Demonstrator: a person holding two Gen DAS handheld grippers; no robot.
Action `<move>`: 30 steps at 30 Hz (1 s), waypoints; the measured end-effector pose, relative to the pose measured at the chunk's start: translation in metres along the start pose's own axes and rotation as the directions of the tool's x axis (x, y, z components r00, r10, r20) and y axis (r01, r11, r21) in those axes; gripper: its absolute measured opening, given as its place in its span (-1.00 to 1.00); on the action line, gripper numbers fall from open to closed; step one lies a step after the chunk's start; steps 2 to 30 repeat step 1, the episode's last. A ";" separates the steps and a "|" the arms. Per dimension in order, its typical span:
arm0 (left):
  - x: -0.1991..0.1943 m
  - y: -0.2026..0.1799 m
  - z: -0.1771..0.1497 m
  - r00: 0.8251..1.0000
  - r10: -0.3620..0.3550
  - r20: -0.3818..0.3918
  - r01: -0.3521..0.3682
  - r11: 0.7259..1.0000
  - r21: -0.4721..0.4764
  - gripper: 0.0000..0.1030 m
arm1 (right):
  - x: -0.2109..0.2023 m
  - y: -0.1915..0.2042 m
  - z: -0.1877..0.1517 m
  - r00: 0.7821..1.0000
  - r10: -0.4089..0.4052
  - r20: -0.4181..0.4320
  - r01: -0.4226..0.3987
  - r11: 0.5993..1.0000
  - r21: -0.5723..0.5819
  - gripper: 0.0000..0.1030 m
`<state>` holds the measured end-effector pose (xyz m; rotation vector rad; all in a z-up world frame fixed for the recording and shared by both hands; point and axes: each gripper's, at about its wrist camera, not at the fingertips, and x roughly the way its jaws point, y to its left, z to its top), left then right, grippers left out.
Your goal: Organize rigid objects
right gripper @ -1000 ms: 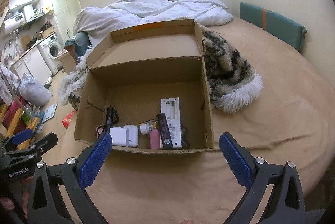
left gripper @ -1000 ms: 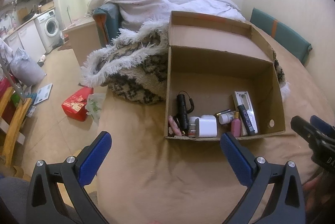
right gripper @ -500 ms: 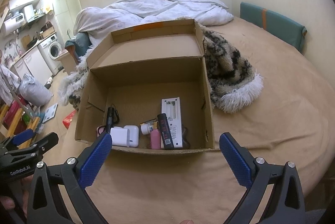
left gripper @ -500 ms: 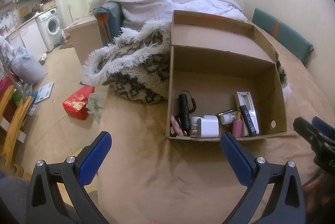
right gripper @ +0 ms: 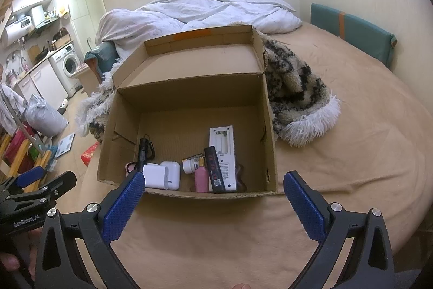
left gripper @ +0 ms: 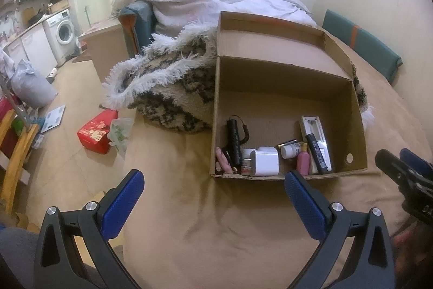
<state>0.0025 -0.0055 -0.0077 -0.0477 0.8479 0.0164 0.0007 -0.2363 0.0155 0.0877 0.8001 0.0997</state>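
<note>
Your left gripper [left gripper: 213,189] and right gripper [right gripper: 213,189] both stand spread wide with nothing between the blue pads, low in their frames over the tan bedsheet [right gripper: 351,153].

Just beyond the pads, at mid-frame, sits the open cardboard box [right gripper: 268,126]. The rigid things already lie inside it, bunched along the near wall: a black flashlight [left gripper: 234,140] at the left, a white charger plug [left gripper: 266,162] and a white earbud case [right gripper: 171,171] beside it, a small white bottle [right gripper: 189,165], a pink bottle [right gripper: 201,179], a black lighter-like stick [right gripper: 214,172] and a white battery holder [right gripper: 223,153] to the right. That fits either a sorting done or a pile waiting to be taken out and arranged; the sheet near you shows nothing loose.

If you reach in, the near wall is low and flimsy, so a pad could catch it and drag the box. The items touch; a wide grab may pinch two.

Behind the box, upper frame, the shaggy patterned blanket [right gripper: 297,89] props the lid [right gripper: 194,56]; a shove could flop it shut.
</note>
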 end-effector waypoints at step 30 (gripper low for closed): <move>0.000 -0.001 0.000 1.000 -0.008 -0.001 0.008 1.000 0.002 1.00 | 0.000 0.000 0.000 1.000 -0.002 0.001 0.002 1.000 -0.002 1.00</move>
